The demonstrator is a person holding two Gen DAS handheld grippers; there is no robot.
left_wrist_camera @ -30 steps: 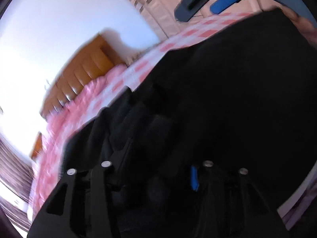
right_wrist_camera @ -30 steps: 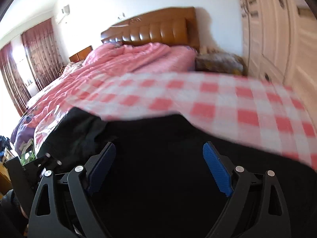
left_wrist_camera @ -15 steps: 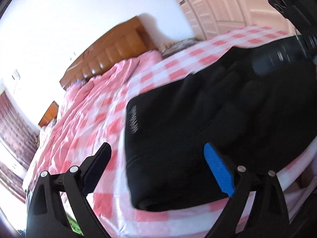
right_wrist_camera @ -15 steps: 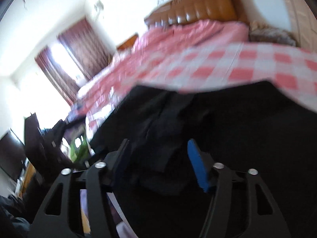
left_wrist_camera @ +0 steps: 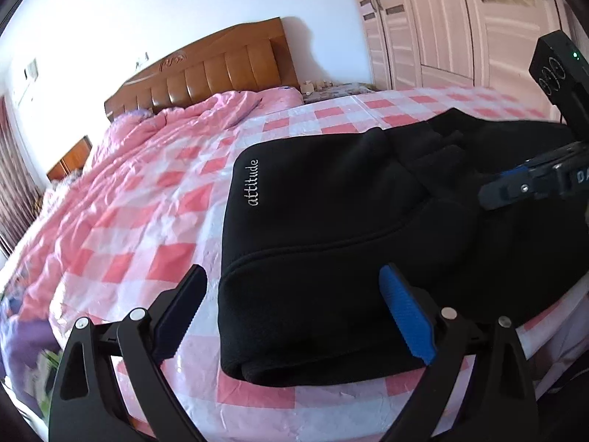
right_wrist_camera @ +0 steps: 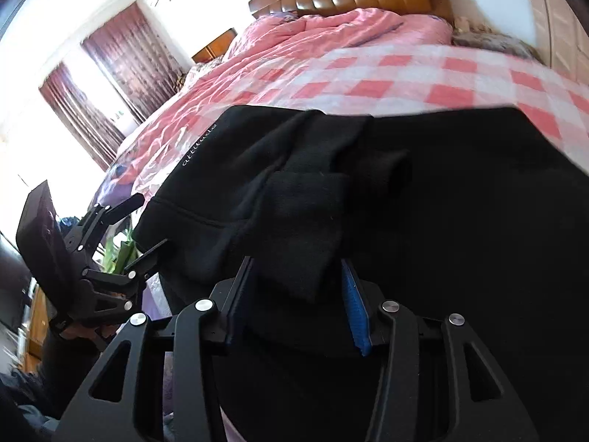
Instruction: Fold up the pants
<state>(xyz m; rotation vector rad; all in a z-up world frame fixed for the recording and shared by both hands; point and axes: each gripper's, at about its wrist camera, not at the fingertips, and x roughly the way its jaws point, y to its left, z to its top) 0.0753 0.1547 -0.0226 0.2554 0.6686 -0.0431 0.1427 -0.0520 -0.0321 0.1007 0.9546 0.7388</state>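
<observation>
Fabric sits between the right gripper (right_wrist_camera: 296, 294) jaws now: half a second ago they stood wider over the cloth, and now the two blue pads are drawn in against a loose flap of the black pants (right_wrist_camera: 423, 221), pinching it low at the near edge. Over on the other side, the left gripper (left_wrist_camera: 291, 316) has let go entirely. A second back it was buried in dark cloth; now its jaws are spread wide and holding nothing, hovering just off the folded corner, backed clear of the bed's edge.

And look at the pants (left_wrist_camera: 349, 239) themselves: a thick, layered bundle lying on the checked pink sheet (left_wrist_camera: 147, 221) at the near side of the bed, the white "attitude" lettering (left_wrist_camera: 252, 183) face up along the far fold. The headboard (left_wrist_camera: 206, 70) and pink quilt (left_wrist_camera: 165, 136) are well beyond.

So one fold looks landed and released. My read: the right side is taking up that stray flap to tuck or carry it over, probably a late tidy-up of the stack.
</observation>
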